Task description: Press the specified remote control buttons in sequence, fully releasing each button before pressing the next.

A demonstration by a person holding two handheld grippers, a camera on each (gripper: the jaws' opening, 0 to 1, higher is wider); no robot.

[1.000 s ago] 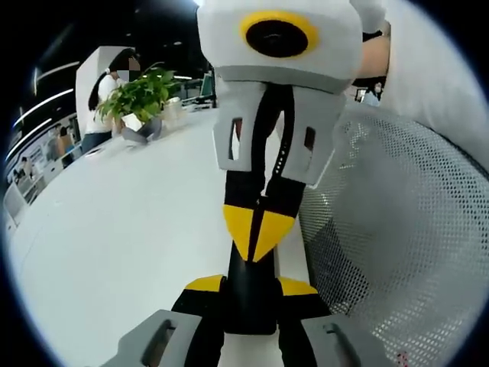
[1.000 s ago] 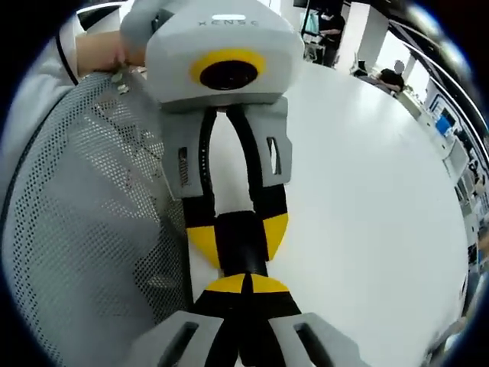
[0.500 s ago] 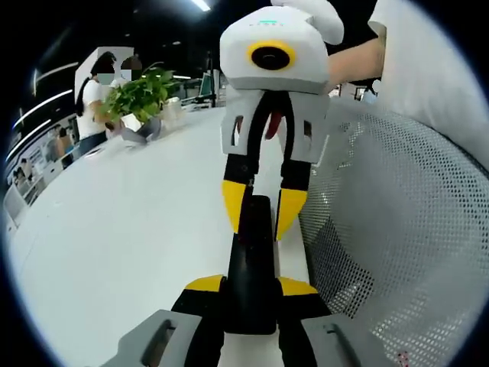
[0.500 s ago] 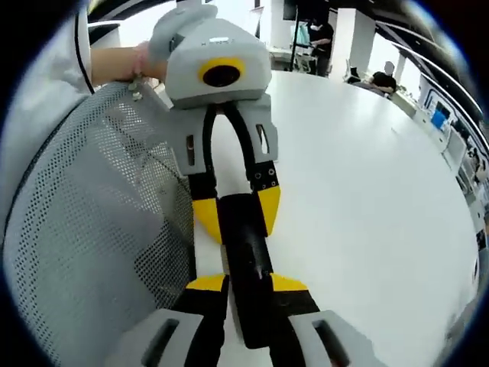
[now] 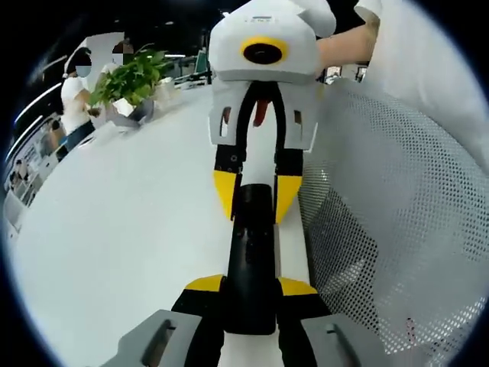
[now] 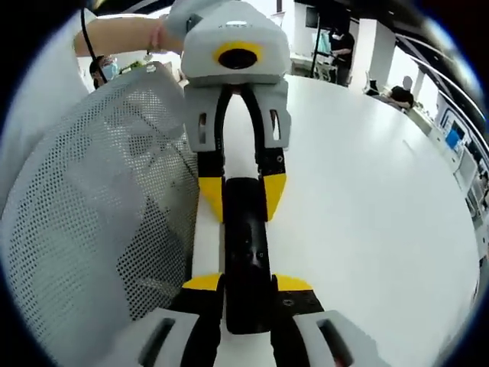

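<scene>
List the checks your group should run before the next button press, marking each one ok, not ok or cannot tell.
1. Remote in view: ok, it shows in both the left and right gripper views.
2. Left gripper steadying the remote: ok, its jaws flank one end.
3. Right gripper free to press: not ok, its jaws flank the remote's other end.
4. Target button identified: cannot tell, the remote's face is dark and its buttons are unreadable.
5. Remote resting on the table: cannot tell, contact is hidden.
6. Room beside the remote: not ok, the mesh chair back sits close along one side.
</scene>
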